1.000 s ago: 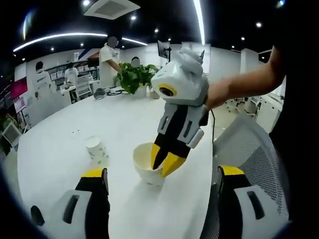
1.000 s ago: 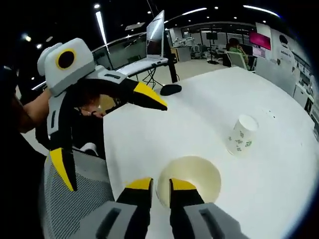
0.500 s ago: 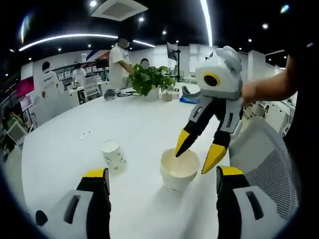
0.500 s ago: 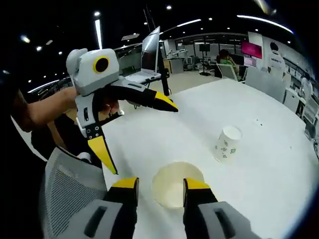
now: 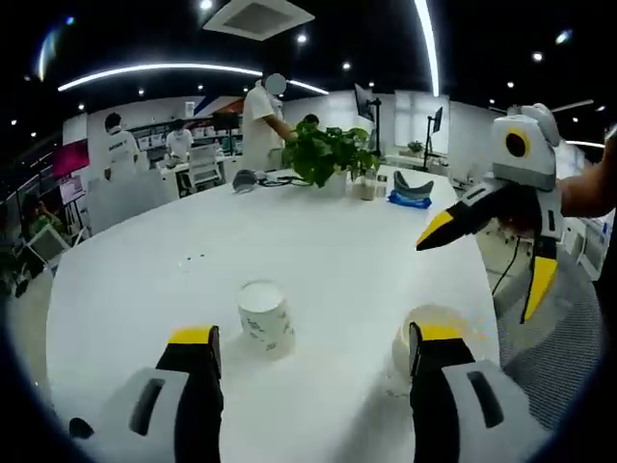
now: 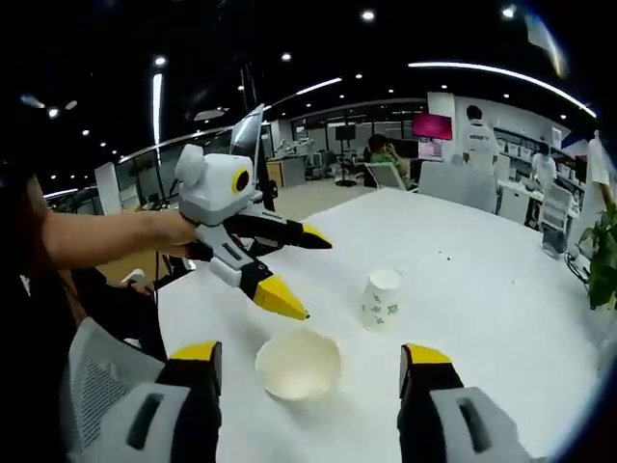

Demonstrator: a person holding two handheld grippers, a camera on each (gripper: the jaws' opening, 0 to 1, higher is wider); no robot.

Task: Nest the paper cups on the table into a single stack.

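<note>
On the white table (image 6: 501, 289), a wide paper bowl (image 6: 298, 365) stands upright with nothing inside, near an upside-down paper cup (image 6: 381, 299). Left gripper (image 6: 294, 275) and right gripper (image 5: 487, 260) both hang jaws apart, holding nothing.

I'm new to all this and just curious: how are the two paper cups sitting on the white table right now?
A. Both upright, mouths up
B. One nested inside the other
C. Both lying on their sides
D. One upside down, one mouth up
D. The printed cup stands upside down, base on top, while the plain cup beside it sits apart with its open mouth facing up on the table.
</note>
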